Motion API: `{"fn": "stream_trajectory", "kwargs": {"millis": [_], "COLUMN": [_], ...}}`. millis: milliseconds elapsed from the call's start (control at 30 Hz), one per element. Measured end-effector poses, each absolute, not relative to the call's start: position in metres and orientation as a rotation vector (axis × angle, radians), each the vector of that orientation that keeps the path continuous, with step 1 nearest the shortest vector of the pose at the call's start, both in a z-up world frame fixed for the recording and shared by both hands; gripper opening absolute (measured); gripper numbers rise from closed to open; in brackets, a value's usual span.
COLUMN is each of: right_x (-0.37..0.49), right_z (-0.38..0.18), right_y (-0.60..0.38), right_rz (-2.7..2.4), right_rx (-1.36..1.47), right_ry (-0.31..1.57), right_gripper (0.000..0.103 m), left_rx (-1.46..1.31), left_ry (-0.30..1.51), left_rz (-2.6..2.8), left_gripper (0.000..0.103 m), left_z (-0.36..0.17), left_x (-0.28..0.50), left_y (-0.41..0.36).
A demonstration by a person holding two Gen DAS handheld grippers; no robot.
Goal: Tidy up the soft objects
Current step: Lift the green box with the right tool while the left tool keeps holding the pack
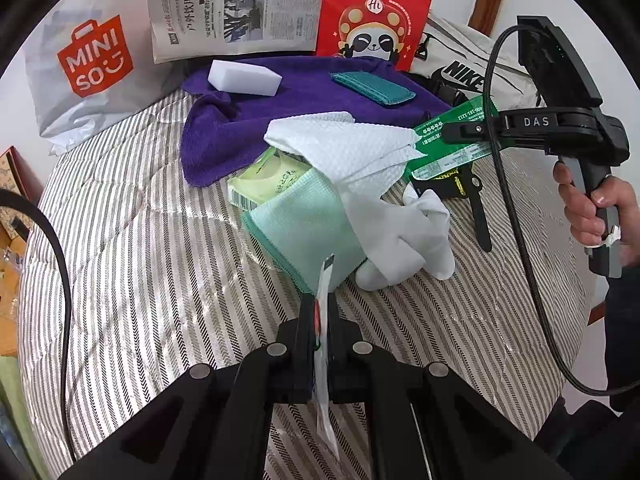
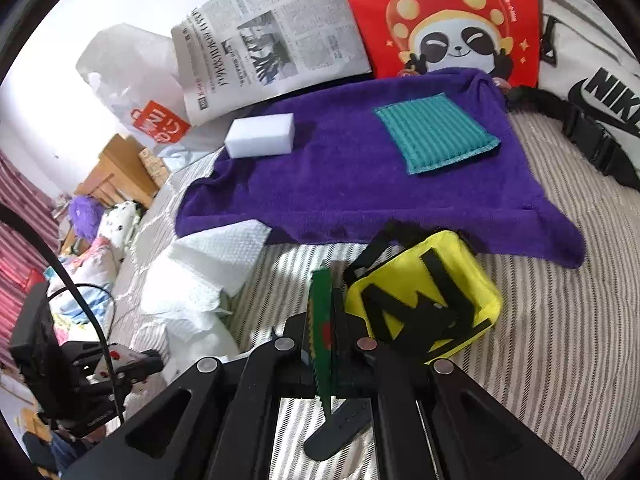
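Note:
My left gripper (image 1: 320,310) is shut on a thin white sachet (image 1: 323,360) that stands edge-on between its jaws, just short of a mint green cloth (image 1: 304,228). A person's hand holds my right gripper (image 1: 454,134) at the right; it is shut on a flat green packet (image 1: 452,148), seen edge-on in the right wrist view as the green packet (image 2: 322,332) in the gripper (image 2: 324,312). A purple towel (image 2: 360,192) carries a white sponge (image 2: 260,136) and a teal pad (image 2: 436,136). White paper towel (image 1: 344,148) and a white glove (image 1: 408,240) lie beside the mint cloth.
All lies on a striped bed cover (image 1: 140,260). A yellow pouch with black straps (image 2: 424,304) sits right of my right gripper. At the back stand a Miniso bag (image 1: 88,68), a newspaper (image 1: 232,4), a red panda bag (image 1: 376,12) and a white Nike bag (image 2: 600,80).

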State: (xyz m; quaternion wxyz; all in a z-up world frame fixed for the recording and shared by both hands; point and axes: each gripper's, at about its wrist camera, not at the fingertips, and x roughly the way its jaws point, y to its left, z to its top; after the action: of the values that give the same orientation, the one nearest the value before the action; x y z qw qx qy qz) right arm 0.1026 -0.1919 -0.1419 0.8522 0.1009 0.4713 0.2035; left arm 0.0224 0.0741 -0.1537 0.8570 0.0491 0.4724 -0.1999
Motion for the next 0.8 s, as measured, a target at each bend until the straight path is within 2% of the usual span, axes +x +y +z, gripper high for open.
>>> {"fn": "stream_trajectory", "kwargs": {"millis": [400,800], "right_x": [0.085,0.103], "right_z": [-0.105,-0.086], "right_y": [-0.194,-0.213], "right_rz": [0.431,0.399], "right_rx": [0.141,0.166], "right_ry": [0.907,0.872], "right_gripper": [0.003,0.003], "left_rx": [0.065,0.071], "left_ry": [0.959,0.91], "left_rz": [-0.393,-0.391], "left_gripper": [0.005,0.005], "left_z": [-0.139,-0.108], "left_x": [0.021,0.049], "left_y": [0.087,0.088]}}
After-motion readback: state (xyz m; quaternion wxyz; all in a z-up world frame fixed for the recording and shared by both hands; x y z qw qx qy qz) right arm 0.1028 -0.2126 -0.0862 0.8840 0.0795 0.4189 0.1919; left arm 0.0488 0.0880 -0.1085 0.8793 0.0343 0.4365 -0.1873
